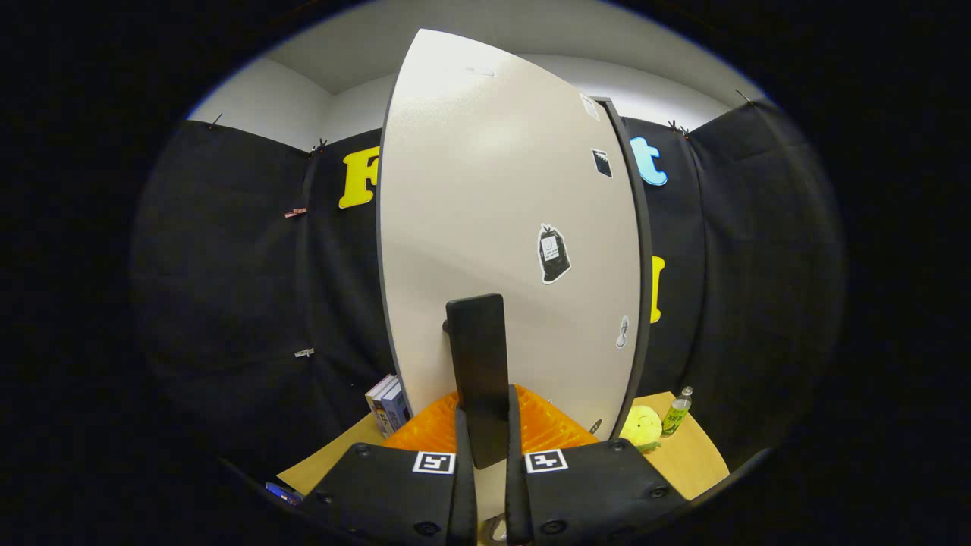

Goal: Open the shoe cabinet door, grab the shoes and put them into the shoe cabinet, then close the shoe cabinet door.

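Gripper view: my claw (485,425) closed on black door handle (478,356), both fingers pressing it; white cabinet door (485,212) directly ahead.

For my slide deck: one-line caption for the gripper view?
Gripper shut on the black door handle of the white shoe cabinet door.

Cream-white cabinet door (485,205) with dark edge, black handle (478,356), orange ridged fingers (546,425), yellow plush toy (641,426)
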### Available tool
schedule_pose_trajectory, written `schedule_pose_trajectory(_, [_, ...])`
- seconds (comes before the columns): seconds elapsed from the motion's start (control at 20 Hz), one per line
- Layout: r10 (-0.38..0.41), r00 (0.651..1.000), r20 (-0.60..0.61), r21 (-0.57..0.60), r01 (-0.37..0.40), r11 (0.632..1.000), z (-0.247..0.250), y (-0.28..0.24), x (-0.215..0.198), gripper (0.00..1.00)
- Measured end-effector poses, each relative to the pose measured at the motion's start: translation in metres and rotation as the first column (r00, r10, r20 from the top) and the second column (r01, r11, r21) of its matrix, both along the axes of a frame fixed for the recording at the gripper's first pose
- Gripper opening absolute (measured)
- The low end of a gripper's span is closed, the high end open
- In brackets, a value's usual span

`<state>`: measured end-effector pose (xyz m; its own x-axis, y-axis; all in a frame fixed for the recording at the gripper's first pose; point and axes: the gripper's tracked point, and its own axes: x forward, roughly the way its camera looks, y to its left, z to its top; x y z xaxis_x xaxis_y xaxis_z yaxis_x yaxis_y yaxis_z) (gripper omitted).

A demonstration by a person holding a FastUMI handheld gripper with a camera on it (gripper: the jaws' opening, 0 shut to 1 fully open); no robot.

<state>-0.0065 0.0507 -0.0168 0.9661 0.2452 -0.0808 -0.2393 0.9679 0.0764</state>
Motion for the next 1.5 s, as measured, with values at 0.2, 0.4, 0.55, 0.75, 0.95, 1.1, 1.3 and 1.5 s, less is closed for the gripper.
schedule_pose_trajectory(0.2, [-0.026, 1.000, 0.002, -0.009, 0.026, 1.000, 0.002, -0.035, -0.015, 0.18])
schedule_pose_trajectory(0.4, [-0.076, 0.997, 0.014, -0.019, 0.076, 0.997, 0.003, -0.069, -0.023, 0.18])
schedule_pose_trajectory(0.55, [-0.100, 0.995, 0.020, -0.028, 0.101, 0.995, 0.004, -0.092, -0.024, 0.18])
schedule_pose_trajectory(0.75, [-0.136, 0.989, 0.051, -0.042, 0.139, 0.989, 0.014, -0.121, -0.021, 0.17])
schedule_pose_trajectory(0.95, [-0.187, 0.981, 0.054, -0.022, 0.188, 0.982, 0.017, -0.149, -0.018, 0.12])
schedule_pose_trajectory(1.1, [-0.236, 0.971, 0.037, -0.001, 0.236, 0.972, 0.015, -0.172, -0.023, 0.12])
schedule_pose_trajectory(1.3, [-0.241, 0.970, 0.022, 0.015, 0.241, 0.971, 0.016, -0.183, -0.030, 0.12])
schedule_pose_trajectory(1.5, [-0.282, 0.959, 0.024, 0.006, 0.282, 0.959, 0.018, -0.201, -0.049, 0.12])
